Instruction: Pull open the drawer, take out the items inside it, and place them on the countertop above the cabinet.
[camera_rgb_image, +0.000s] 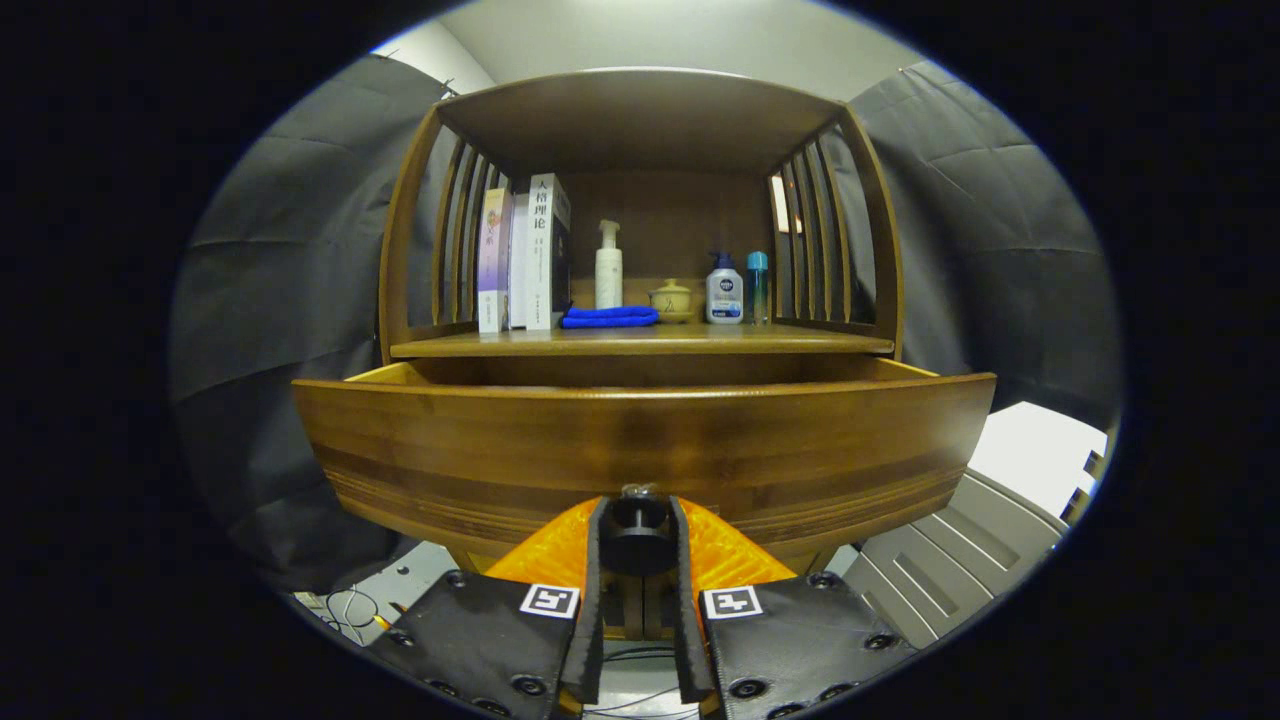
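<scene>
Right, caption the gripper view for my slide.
Gripper fingers shut on the knob of the partly pulled-out drawer.

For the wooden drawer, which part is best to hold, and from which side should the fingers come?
Grip the round dark knob at the middle of the drawer front, coming straight from the front. It stands out from the flat panel, so one finger fits on each side. The gripper already has it between its fingers, apparently closed on it, and the drawer is partly out below the countertop.
</scene>
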